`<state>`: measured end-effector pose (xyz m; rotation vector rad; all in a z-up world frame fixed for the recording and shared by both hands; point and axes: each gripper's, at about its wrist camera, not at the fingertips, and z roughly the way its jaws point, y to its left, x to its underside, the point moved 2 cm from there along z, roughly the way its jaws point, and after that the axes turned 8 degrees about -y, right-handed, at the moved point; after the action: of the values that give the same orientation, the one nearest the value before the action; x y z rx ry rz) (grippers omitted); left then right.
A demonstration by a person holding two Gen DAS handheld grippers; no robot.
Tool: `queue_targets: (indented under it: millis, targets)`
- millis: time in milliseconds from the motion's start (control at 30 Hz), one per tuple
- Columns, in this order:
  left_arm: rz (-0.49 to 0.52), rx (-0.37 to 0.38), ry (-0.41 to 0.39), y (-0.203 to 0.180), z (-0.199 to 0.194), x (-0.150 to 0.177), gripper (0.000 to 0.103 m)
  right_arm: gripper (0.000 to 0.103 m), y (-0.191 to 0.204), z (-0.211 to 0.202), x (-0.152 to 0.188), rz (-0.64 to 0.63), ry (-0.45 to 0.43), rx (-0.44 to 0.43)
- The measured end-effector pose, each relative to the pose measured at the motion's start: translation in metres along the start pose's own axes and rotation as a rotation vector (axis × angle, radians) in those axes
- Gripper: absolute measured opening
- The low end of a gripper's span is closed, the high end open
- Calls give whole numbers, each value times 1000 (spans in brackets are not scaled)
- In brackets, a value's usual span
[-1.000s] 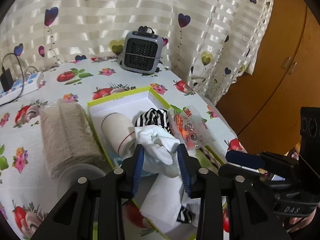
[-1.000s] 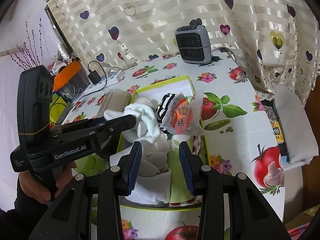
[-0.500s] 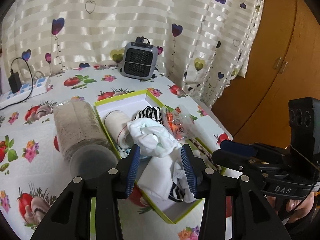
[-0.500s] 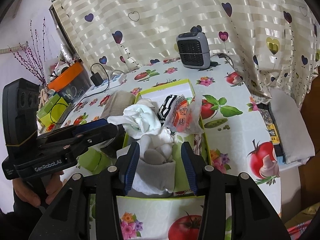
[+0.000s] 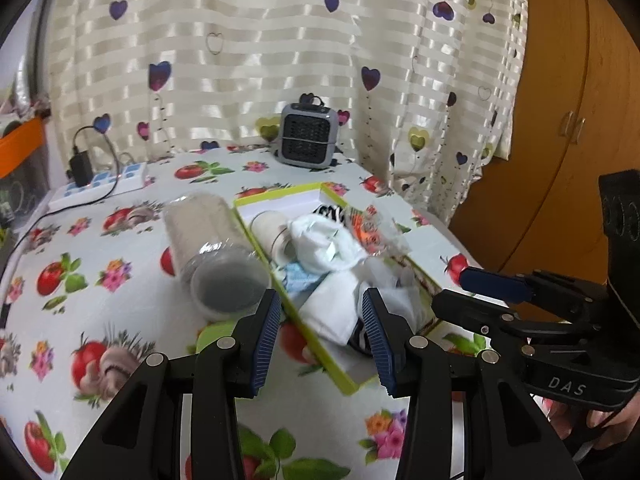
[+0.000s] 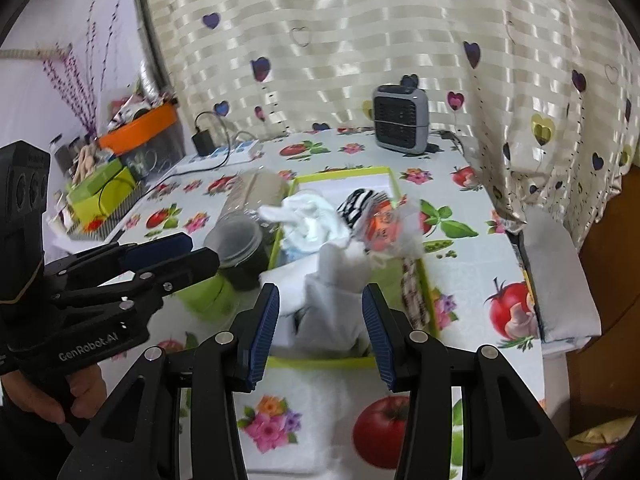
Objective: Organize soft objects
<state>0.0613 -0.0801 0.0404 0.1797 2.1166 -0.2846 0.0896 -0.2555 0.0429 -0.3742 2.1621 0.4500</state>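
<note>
A white tablecloth printed with tomatoes and flowers (image 5: 120,304) is covering the table, a cream heart-patterned curtain (image 5: 248,56) hanging behind. On it is sitting the lime-green cardboard box (image 6: 425,286) heaped with white socks (image 6: 338,276) (task things). A clear plastic jar (image 5: 212,252) is lying just beside it, a grey fan heater (image 5: 308,140) behind. Left gripper (image 5: 322,334) and right gripper (image 6: 322,330) are hanging released, empty, before the box.

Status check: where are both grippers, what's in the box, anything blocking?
Left gripper and right gripper both open, empty, above the table near the green box. White cloth, bandage roll and striped sock piled inside. Clear jar lies beside the box.
</note>
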Motion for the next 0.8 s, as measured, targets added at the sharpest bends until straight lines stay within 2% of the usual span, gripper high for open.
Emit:
queue_targets:
  millis: [333,800]
  targets:
    - [-15,-81,16,5,-24,25,42,45,27,-4,21,-36,37,-21]
    - [-75,-102,63,17,-35,52,42,44,53,-4,40,-85,71,-46]
